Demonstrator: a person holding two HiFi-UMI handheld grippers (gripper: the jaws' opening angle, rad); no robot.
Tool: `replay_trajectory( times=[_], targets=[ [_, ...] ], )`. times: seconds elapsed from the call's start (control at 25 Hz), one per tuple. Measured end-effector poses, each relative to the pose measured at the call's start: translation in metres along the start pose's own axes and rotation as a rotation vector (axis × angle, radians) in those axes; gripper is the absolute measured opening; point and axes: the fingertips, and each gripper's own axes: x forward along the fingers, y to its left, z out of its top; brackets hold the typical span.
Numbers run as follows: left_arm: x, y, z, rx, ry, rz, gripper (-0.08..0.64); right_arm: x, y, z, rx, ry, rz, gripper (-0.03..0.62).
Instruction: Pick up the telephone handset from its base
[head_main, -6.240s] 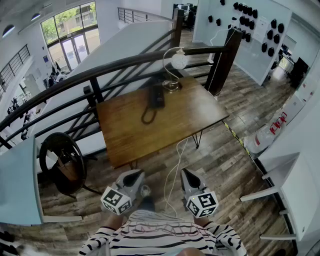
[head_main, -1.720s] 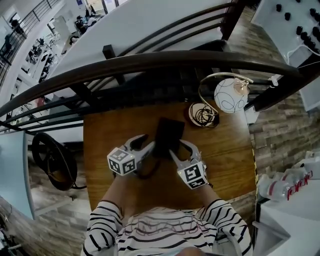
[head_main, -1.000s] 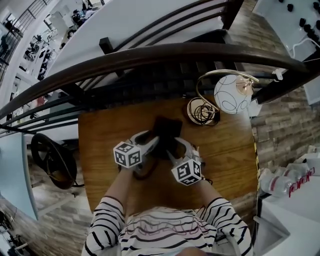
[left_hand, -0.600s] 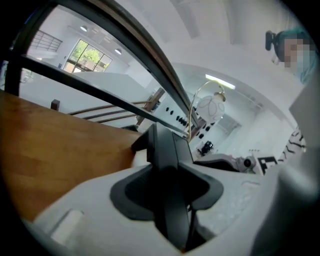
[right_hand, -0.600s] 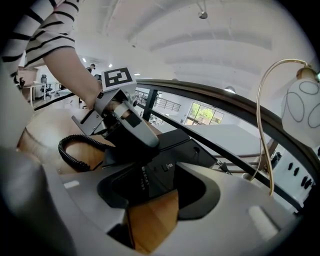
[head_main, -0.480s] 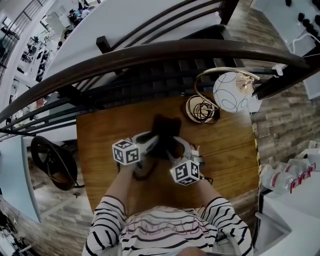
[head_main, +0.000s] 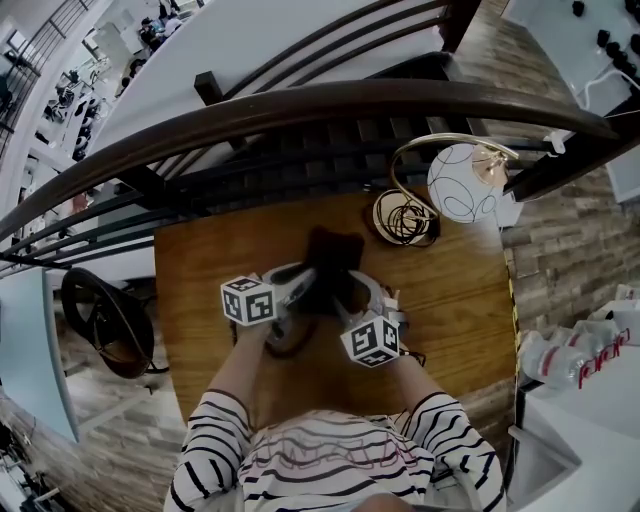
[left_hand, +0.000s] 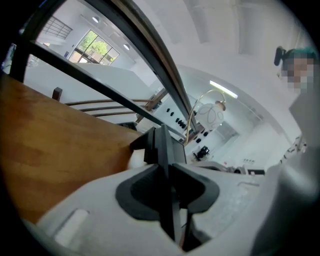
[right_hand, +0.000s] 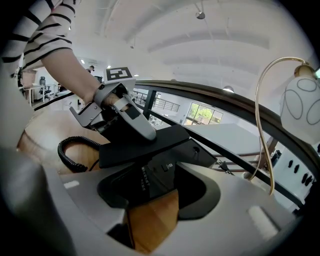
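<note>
The black telephone (head_main: 332, 262) lies mid-table. In the left gripper view its handset (left_hand: 162, 150) stands edge-on between my left gripper's (left_hand: 167, 170) jaws. They are closing, and both dark pads lie against its sides. From the right gripper view, the left gripper's grey fingers (right_hand: 134, 119) straddle the handset (right_hand: 145, 145) on top of the base (right_hand: 152, 180). My right gripper (right_hand: 160, 190) is open. The base's near corner sits between its jaws, with bare wood showing beside it. In the head view both grippers flank the phone, left gripper (head_main: 305, 285) and right gripper (head_main: 347, 292).
The wooden table (head_main: 200, 270) stands against a dark railing (head_main: 300, 105). A lamp with a round white globe (head_main: 462, 185) and a cord-wrapped foot (head_main: 405, 220) stands at the table's back right. The coiled phone cord (right_hand: 72, 150) loops off the phone's left side.
My left gripper has rolled slightly and its marker cube has shifted a little left and up beside the phone. The right gripper has stayed put.
</note>
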Motion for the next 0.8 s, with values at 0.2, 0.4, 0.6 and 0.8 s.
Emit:
replay_trajectory(
  times=[0.2,0.4,0.6,0.8],
  targets=[
    [-0.007,-0.009,0.002,0.001,-0.003,-0.020,0.074,-0.001,0.002,-0.001,0.002,0.007,0.000,0.227],
    [-0.015,-0.019,0.005,0.011,-0.031,-0.032,0.072,-0.002,0.007,0.003,0.019,0.017,0.013,0.256],
    [-0.025,-0.032,0.007,0.012,-0.070,-0.044,0.072,-0.010,0.011,0.005,0.082,0.030,0.020,0.259],
    [-0.048,-0.045,0.009,0.018,-0.112,-0.050,0.072,-0.031,0.016,0.015,0.113,0.010,-0.010,0.243]
  ],
)
